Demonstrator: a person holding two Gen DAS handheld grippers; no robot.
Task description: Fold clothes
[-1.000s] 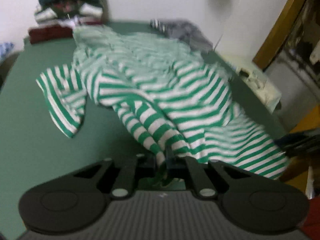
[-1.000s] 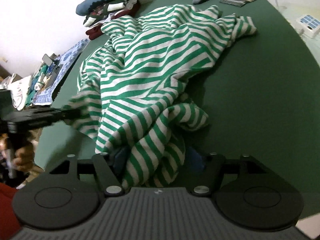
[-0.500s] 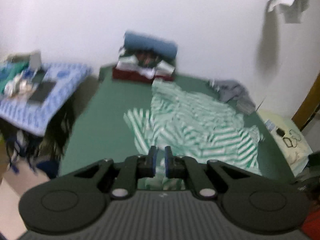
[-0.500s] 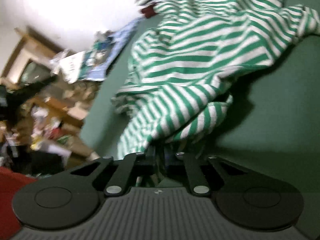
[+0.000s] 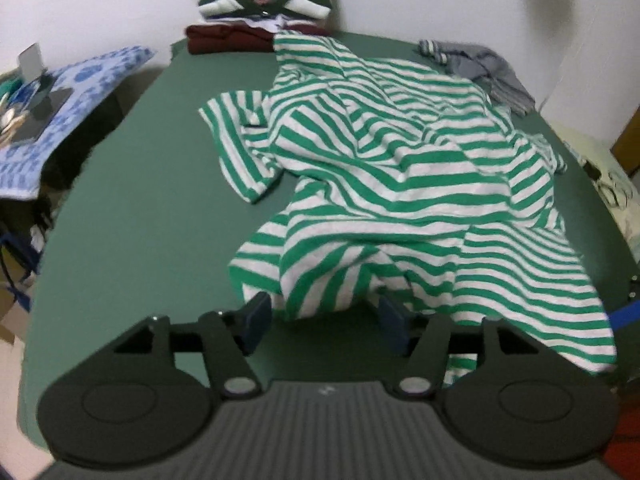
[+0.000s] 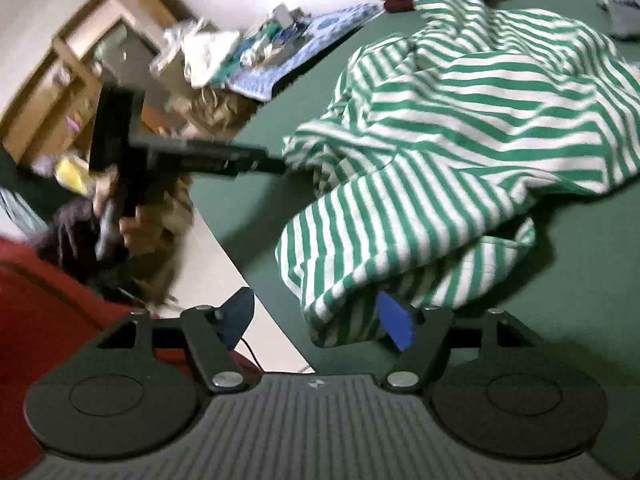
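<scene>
Both tongs, left (image 5: pixel 325 316) and right (image 6: pixel 316 318), just spread apart over striped shirt (image 5: pixel 400 168); hem at worktop (image 5: pixel 132 208) edge, likely to slide off.

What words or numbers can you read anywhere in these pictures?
None can be read.
The striped shirt shows only green and white stripes, no print.
The stack of folded clothes has a pattern too blurred to tell.
The blue patterned cloth with clutter on it shows no readable label.

green-and-white striped shirt (image 5: pixel 400 184), dark green table (image 5: pixel 140 208), blue-patterned cloth (image 5: pixel 76 96)
</scene>
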